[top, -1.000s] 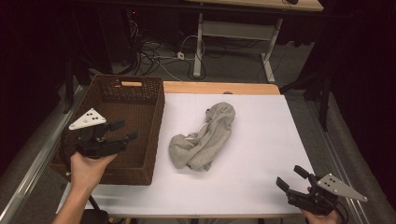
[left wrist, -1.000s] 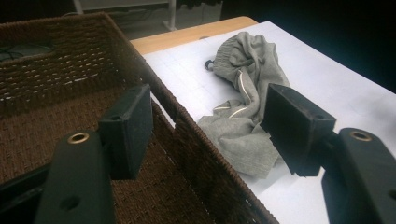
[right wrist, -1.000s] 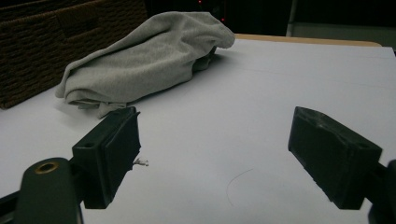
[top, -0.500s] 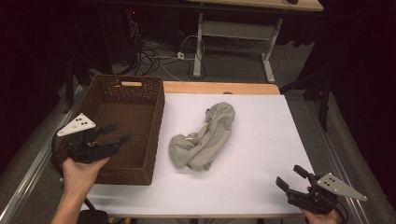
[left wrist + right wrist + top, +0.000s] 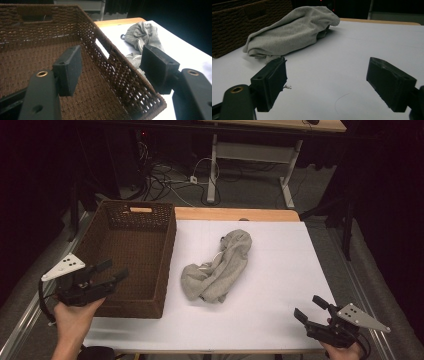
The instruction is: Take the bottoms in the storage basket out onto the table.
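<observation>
A crumpled grey garment [image 5: 217, 267] lies on the white table [image 5: 280, 270] just right of a brown wicker basket [image 5: 129, 257]. In the right gripper view the garment [image 5: 292, 31] sits ahead and to the left. My left gripper [image 5: 112, 271] is open, held over the basket's near left corner, with nothing between its jaws; the left gripper view looks into the basket [image 5: 37, 62], and the garment [image 5: 142, 37] lies beyond its wall. My right gripper [image 5: 309, 310] is open and holds nothing, low over the table's near right corner.
The basket holds nothing that I can see. A wooden strip [image 5: 235, 214] runs along the table's far edge. A desk frame and cables [image 5: 200, 175] stand on the floor behind. A metal rail [image 5: 30, 285] borders the table's left side.
My left gripper has drawn back toward the near left, from over the basket's middle to its near left corner. The right gripper has barely moved.
</observation>
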A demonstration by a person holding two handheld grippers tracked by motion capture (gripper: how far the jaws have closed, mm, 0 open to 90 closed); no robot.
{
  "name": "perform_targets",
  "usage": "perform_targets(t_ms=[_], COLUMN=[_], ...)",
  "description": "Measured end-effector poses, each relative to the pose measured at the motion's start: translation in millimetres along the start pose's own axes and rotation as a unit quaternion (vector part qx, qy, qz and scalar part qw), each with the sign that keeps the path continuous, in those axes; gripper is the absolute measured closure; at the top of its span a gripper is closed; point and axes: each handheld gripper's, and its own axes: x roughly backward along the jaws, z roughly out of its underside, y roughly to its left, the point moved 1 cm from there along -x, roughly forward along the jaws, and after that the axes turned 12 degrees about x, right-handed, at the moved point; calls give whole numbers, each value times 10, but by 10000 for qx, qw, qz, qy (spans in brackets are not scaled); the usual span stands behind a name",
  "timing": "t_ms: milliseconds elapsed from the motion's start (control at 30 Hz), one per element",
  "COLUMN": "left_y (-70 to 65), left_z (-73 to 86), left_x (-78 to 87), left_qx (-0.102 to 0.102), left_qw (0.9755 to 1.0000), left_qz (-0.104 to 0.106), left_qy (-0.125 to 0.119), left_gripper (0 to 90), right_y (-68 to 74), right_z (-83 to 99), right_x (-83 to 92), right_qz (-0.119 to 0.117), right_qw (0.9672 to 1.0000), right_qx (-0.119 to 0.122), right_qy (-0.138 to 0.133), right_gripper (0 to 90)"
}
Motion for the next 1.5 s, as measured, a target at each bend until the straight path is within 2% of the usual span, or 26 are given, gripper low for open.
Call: perform_targets(t_ms=[333,600,1500], left_y=[70,73,153], left_z=[113,196,421], left_x=[68,84,95], left_qx=[99,50,181], left_qw=[9999,9998,9995], left_qz=[-46,-117,-100], left_qy=[-130,-159,-219], left_gripper=[326,324,323], right_y=[4,9,19], right_z=[0,1,8], right_x=[4,15,51], right_qz=[20,32,77], right_qw=[10000,10000,10000], right_qx=[-4,-4,-15], right_qy=[-11,-18,-36], right_gripper=[173,173,173])
